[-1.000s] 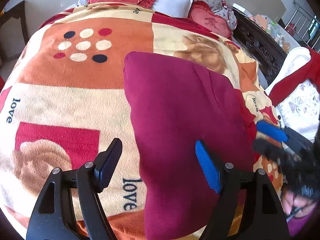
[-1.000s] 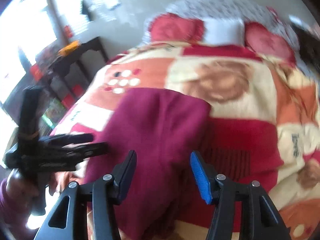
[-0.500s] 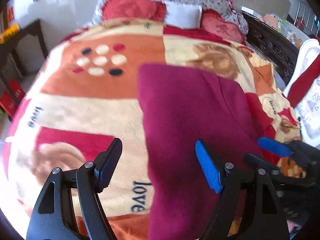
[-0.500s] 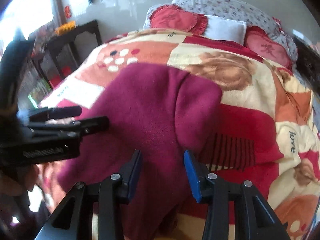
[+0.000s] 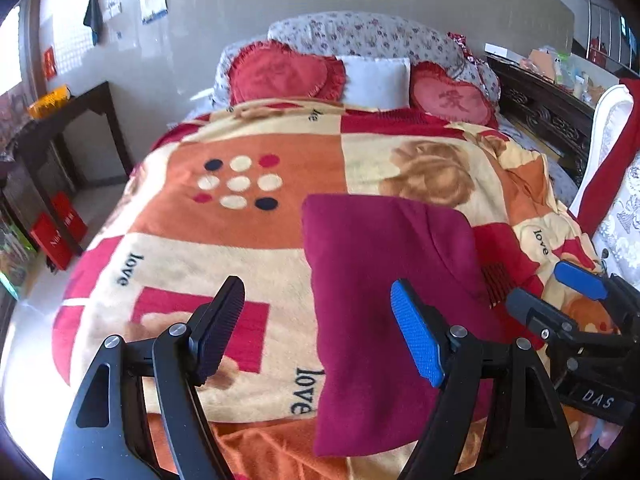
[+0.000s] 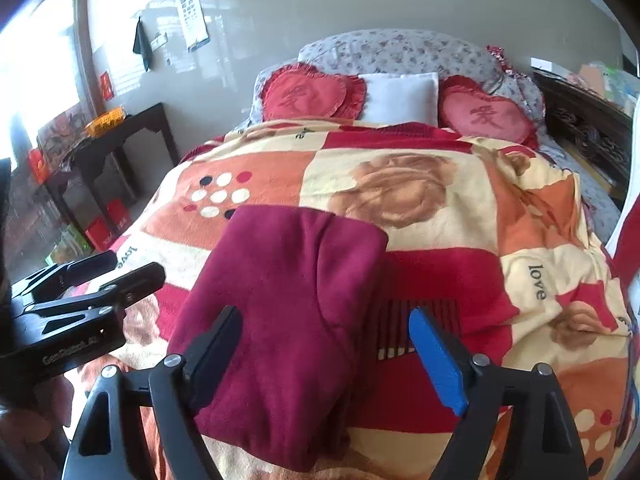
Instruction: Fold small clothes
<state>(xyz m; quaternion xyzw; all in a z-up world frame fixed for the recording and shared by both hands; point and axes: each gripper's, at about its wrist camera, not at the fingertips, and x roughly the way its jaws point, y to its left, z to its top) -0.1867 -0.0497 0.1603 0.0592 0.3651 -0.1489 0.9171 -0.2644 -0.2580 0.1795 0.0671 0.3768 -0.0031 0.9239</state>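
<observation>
Now both claws, left (image 5: 316, 328) and right (image 6: 326, 354), gape wide above the folded maroon garment (image 5: 384, 280).

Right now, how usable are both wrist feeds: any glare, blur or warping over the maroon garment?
Left wrist view: sharp; the maroon garment is evenly lit, fisheye bends the blanket edges, with only slight window glare at the far left. Right wrist view: the window blows out the upper left, the wall looks hazy, but the garment stays clear between the open fingers of the right gripper.

A folded garment (image 5: 384, 280) lies on the blanket (image 5: 240, 216) near the bed's foot, pillows (image 5: 376, 80) behind it
</observation>
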